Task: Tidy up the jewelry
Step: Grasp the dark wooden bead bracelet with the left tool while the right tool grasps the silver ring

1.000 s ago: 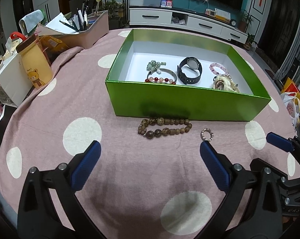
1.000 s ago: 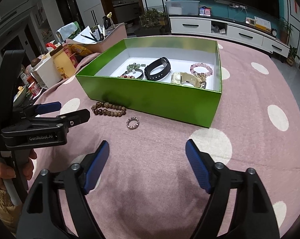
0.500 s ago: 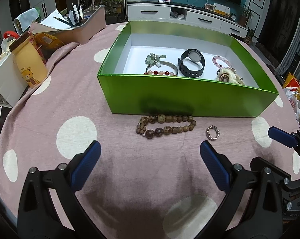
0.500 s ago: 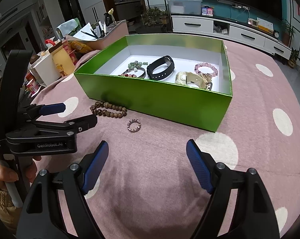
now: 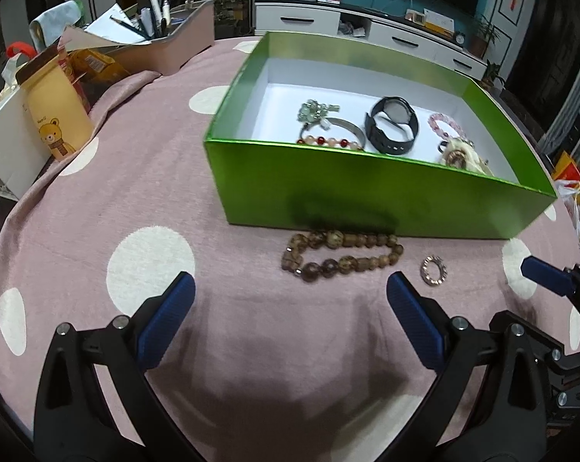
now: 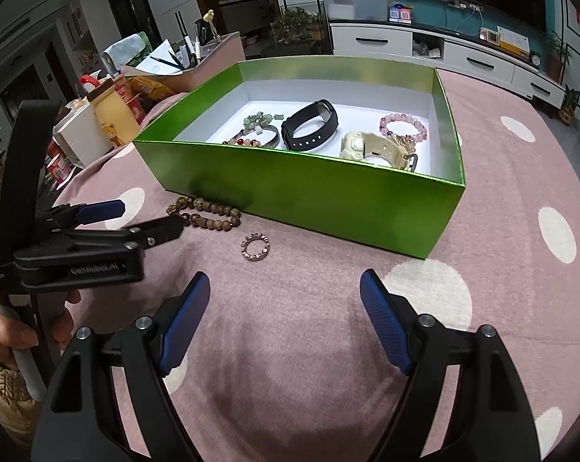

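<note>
Nearest me, both tools hang over the spotted pink tablecloth (image 5: 143, 208). My left gripper (image 5: 290, 304) stands spread wide, nothing between its blue pads and nothing touched. My right gripper (image 6: 284, 310) is likewise spread and empty. Just beyond, the brown bead bracelet (image 5: 340, 256) lies against the near wall of the green box (image 5: 366, 196), with the small ring (image 6: 256, 246) beside it. Both remain outside; several pieces already lie inside the box. I judge the step to be an approach to the bracelet. Next: lower, straddle the beads, close, lift over the wall.
</note>
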Tool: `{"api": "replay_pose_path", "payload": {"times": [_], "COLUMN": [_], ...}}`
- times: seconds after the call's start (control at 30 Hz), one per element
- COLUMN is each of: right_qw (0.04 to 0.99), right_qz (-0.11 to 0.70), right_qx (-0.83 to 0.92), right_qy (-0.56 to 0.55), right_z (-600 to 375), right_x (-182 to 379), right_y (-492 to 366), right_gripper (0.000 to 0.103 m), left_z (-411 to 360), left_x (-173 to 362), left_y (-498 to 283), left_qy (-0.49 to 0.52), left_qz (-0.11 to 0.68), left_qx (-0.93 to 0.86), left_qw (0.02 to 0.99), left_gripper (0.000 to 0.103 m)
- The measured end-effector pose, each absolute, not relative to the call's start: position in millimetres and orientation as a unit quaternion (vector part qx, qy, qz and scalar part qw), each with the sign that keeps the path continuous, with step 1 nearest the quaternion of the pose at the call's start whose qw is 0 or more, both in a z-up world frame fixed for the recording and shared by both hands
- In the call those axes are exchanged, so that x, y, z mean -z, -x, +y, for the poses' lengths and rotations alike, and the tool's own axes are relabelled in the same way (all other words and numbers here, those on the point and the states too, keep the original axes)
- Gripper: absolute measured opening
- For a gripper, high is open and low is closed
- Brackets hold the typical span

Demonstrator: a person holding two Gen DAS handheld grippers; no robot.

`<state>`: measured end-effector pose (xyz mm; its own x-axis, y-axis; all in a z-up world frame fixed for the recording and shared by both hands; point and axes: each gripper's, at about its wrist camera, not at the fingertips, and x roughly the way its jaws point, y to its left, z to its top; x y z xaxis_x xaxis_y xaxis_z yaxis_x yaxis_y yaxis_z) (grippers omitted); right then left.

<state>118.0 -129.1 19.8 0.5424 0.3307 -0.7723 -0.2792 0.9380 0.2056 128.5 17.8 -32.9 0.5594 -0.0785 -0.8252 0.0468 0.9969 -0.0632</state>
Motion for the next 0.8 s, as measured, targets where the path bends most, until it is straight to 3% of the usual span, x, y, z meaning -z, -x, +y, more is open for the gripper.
{"api": "replay_pose_path", "payload": {"times": [0.2,0.5,0.73,0.8], "right_qw": [0.875,0.869,0.868,0.868], "right_qz": [0.448,0.454,0.45,0.447], "right_qx": [-0.178,-0.198,-0.208,-0.21], "right_qy": [-0.036,-0.009,0.038,0.048], "right_z": [-126,-107,-88,-84], "right_x": [-16,-5,3,3], "right_y": [-126,-137,-143,-145], "right_gripper": [0.079,0.061,0.047,0.043], "left_z": [25,12,3,5], "left_x": [35,37,40,40], "left_y": [-135,-139,-143,-145], "left_qy": [0.031,0.001,-0.013,-0.009], "left_qz": [0.466,0.45,0.445,0.446], "left_qx": [0.035,0.061,0.082,0.083], "left_qw": [0.883,0.891,0.891,0.891], "left_gripper": [0.101,0.101,0.094,0.087]}}
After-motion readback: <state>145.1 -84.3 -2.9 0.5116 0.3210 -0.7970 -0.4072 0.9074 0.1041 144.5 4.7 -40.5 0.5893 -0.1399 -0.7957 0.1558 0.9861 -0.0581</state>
